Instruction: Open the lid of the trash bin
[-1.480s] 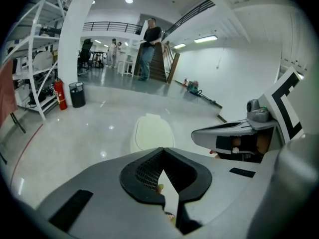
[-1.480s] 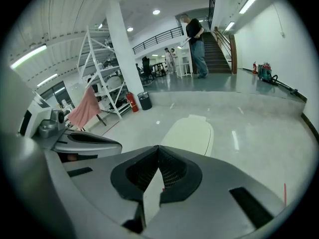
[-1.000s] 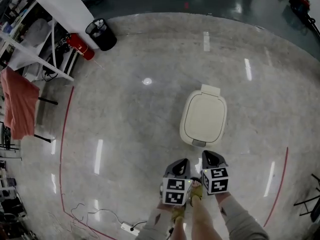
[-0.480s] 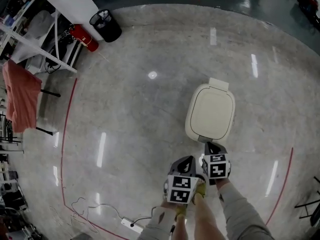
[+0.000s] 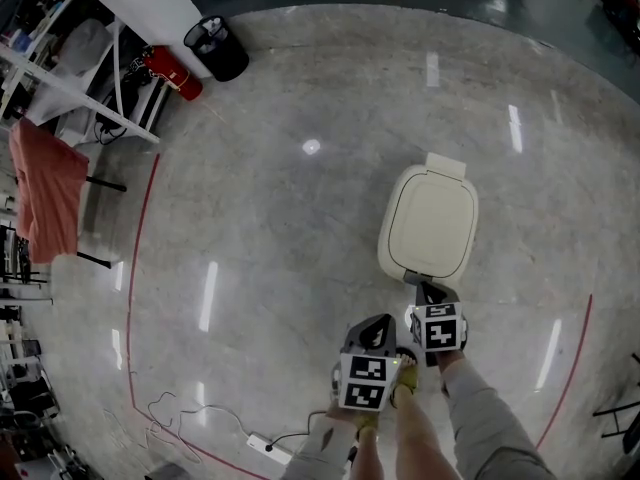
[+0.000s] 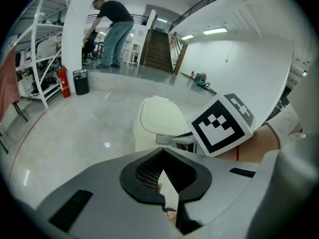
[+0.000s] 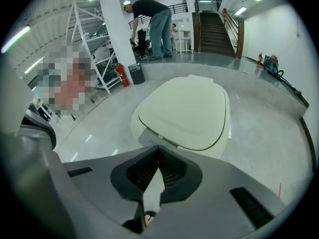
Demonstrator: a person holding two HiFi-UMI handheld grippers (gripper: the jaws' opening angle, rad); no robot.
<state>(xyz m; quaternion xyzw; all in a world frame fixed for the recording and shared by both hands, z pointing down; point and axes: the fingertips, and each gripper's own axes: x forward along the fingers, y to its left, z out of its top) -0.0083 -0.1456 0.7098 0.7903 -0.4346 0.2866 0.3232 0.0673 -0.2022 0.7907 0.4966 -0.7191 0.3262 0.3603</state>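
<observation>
A cream trash bin (image 5: 430,223) stands on the polished floor with its lid (image 7: 187,111) down flat. My right gripper (image 5: 428,290) is shut on nothing, with its tips right at the bin's near edge by the grey front tab (image 5: 420,279). In the right gripper view the lid fills the space just beyond the right gripper (image 7: 158,146). My left gripper (image 5: 375,326) is shut and empty, further back and to the left. In the left gripper view, beyond the left gripper (image 6: 162,151), the bin (image 6: 159,118) stands ahead and the right gripper's marker cube (image 6: 222,123) is beside it.
A black waste basket (image 5: 215,46) and a red fire extinguisher (image 5: 175,73) stand by a white rack at far left. A red cloth (image 5: 45,193) hangs at the left edge. A power strip with cable (image 5: 270,448) lies near my feet. A person (image 6: 112,29) bends over far behind.
My right gripper has moved forward until its tips reach the bin's near edge. The left gripper has stayed behind it. The lid has stayed down.
</observation>
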